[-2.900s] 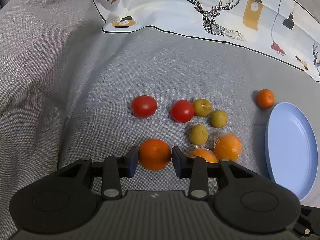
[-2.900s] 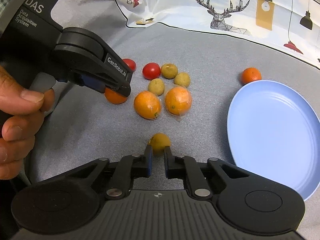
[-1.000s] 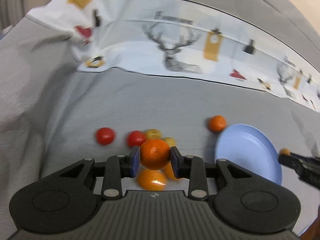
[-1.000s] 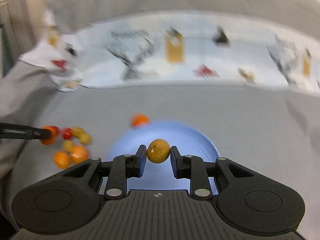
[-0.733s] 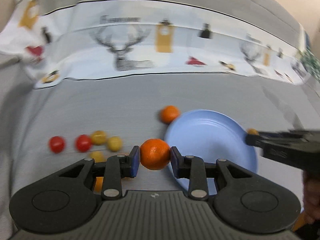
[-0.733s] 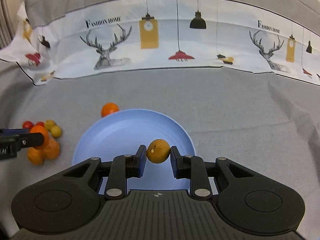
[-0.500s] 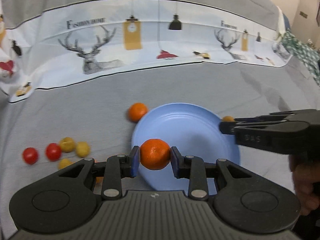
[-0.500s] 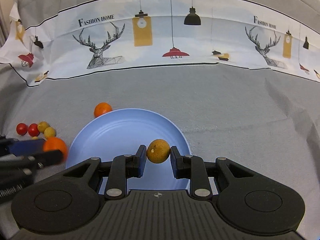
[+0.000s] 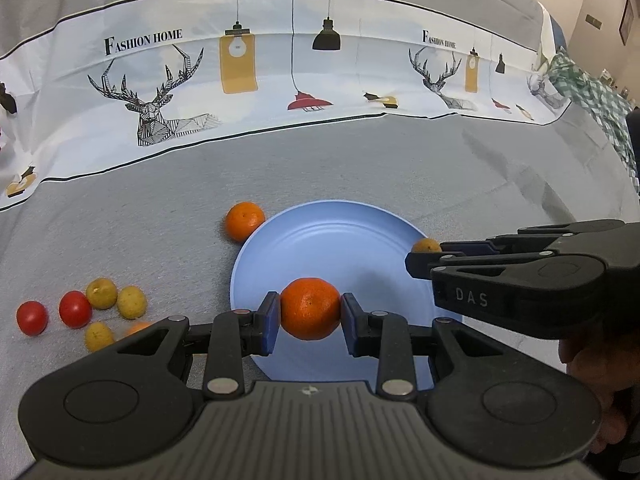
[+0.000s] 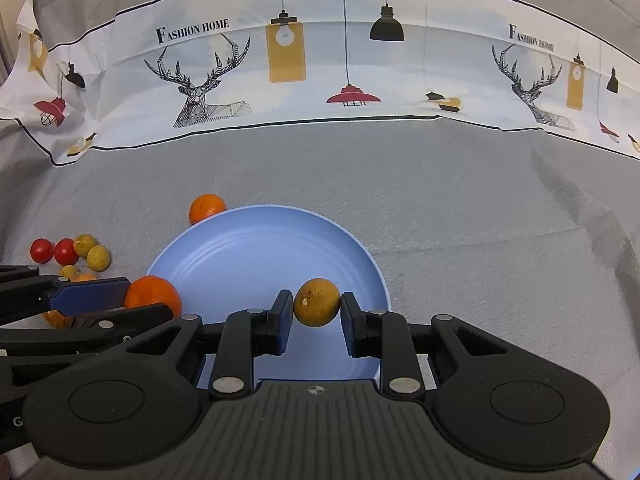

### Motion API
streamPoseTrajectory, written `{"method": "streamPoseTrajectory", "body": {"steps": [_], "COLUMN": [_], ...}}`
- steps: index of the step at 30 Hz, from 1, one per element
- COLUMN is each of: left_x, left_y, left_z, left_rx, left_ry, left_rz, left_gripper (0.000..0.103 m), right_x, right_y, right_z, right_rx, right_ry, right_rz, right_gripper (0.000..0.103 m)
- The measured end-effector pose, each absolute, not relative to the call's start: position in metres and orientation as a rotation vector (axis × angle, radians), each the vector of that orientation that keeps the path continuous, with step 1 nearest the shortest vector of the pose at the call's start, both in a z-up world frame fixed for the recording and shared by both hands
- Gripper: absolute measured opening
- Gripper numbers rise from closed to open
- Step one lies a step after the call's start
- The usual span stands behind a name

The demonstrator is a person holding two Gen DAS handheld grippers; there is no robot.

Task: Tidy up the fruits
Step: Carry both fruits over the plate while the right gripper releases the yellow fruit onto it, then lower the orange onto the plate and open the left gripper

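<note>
The orange is nearly a ball, so it has no clear long axis; its dimpled rind faces the left wrist camera and no stem end can be made out. The left gripper pinches it between two blue pads, the jaws spread only as wide as the fruit, and holds it above the near half of the blue plate. In the right wrist view the same orange sits at the plate's left edge, with one flat blue pad lying along its side.

The small yellowish fruit is slightly oval, a pale scar turned toward the upper left. The right gripper clamps it at a narrow gap, above the near right part of the plate.

The plate is round, smooth and shallow, with faint concentric rings, and nothing lies in it. It rests on a grey woven cloth with soft creases. Another orange lies on the cloth, touching the plate's far left rim. Further left lie two glossy red tomatoes and three matte yellow-green fruits, close together. Behind runs a white printed fabric with deer and lamps.
</note>
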State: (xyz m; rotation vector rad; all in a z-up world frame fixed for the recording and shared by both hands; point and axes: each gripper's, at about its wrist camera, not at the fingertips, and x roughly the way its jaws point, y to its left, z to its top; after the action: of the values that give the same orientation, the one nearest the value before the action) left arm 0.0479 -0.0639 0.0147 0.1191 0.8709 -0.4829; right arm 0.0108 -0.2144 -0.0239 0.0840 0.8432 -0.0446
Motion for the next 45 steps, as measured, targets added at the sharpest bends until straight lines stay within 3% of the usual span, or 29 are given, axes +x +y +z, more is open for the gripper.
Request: {"method": "streamPoseTrajectory", "body": {"steps": [18, 23, 45], "left_x": [0.0469, 0.0474, 0.0488], "left_y": [-0.0686, -0.0689, -0.0642], "left_z": [0.0117, 0.0116, 0.0154], "left_rx": [0.124, 0.125, 0.101], "left_ry": [0.873, 0.871, 0.871], "left_rz": [-0.496, -0.49, -0.49], "left_gripper": [0.037, 0.037, 0.037], "right_x": [0.011, 0.0111, 0.0117], "right_y": [-0.2134, -0.2121, -0.2066], "right_z": [-0.0247, -0.0257, -0.025], "right_rx": [0.078, 0.072, 0.03], "right_ry": [0.855, 0.859, 0.861], "right_rz": [-0.047, -0.055, -0.089], "right_gripper": [0.028, 0.039, 0.039]}}
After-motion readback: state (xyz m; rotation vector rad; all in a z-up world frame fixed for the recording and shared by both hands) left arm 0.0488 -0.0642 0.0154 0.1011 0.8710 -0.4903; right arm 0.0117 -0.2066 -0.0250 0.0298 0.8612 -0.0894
